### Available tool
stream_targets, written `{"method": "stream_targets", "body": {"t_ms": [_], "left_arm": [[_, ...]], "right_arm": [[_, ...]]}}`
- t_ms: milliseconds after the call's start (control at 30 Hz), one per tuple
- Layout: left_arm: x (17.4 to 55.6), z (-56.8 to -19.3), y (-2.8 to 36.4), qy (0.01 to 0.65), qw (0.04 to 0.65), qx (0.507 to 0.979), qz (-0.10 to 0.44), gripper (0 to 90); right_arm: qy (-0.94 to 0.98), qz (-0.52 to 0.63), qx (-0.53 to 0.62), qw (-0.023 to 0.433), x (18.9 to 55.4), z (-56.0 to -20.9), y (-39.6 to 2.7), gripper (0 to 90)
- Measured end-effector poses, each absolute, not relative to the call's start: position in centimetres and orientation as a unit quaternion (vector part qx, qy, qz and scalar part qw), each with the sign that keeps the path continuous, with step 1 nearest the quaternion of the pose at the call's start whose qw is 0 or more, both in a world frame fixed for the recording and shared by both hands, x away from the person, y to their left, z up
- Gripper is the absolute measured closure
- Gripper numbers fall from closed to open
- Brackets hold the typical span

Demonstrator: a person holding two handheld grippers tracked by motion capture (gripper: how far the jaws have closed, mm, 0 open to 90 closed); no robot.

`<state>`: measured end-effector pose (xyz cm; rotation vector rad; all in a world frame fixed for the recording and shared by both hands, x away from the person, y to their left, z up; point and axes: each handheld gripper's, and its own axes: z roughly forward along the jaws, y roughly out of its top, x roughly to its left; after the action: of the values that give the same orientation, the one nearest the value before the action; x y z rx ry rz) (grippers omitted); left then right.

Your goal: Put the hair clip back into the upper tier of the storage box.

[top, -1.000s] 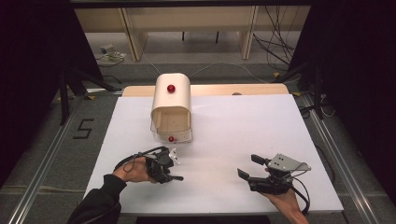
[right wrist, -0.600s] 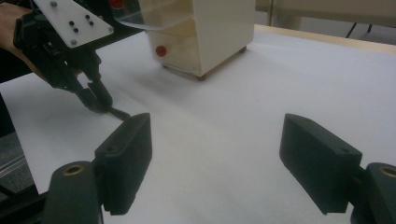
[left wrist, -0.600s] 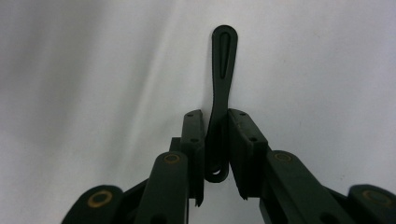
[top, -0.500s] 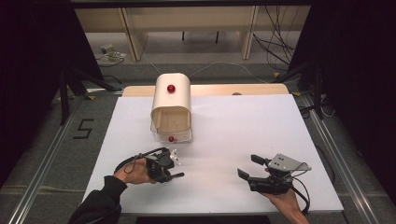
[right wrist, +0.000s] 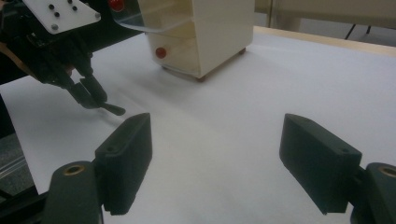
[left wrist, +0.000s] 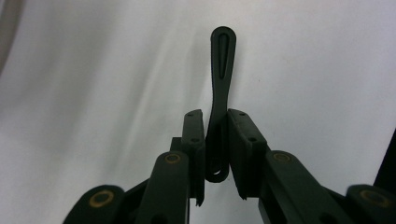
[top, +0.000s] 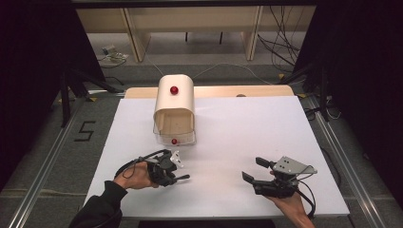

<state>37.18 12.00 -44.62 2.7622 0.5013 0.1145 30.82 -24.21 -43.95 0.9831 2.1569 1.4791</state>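
Note:
My left gripper [left wrist: 216, 114] is shut on a thin black handle [left wrist: 222, 51] with a slotted tip, which sticks out past the jaws. In the high view this left gripper [top: 175, 177] lies low over the white table at the front left, with the handle [top: 185, 177] pointing right. My right gripper [top: 253, 169] hovers at the front right, open, with nothing between its pads [right wrist: 126, 149]. The right gripper view also takes in the left gripper [right wrist: 91, 98] and the handle tip [right wrist: 114, 109] near the sheet.
A cream rounded box [top: 175, 107] with a red knob on top stands at the back left of the white table cover [top: 247, 123]. A clear flap with a second red knob [top: 174, 141] hangs at its front. Floor rails run along both sides.

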Motion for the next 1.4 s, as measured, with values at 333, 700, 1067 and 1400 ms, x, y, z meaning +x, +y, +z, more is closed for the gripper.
{"method": "stream_targets", "body": {"t_ms": [333,700,1067,1400], "left_arm": [[36.9,-43.5,12.0,0.186,0.198,0.961,0.044,76.8],[36.5,-42.2,11.9,0.203,0.228,0.951,0.041,76.8],[36.2,-40.9,11.8,0.214,0.262,0.94,0.048,76.7],[35.9,-39.7,11.8,0.22,0.299,0.927,0.058,76.7]], "right_arm": [[0.76,0.522,0.347,0.174,30.8,-43.9,-24.2,26.3],[0.76,0.522,0.346,0.174,30.8,-44.0,-24.3,26.3],[0.76,0.522,0.346,0.175,30.8,-44.0,-24.3,26.2],[0.759,0.522,0.347,0.174,30.8,-44.0,-24.2,26.2]]}}
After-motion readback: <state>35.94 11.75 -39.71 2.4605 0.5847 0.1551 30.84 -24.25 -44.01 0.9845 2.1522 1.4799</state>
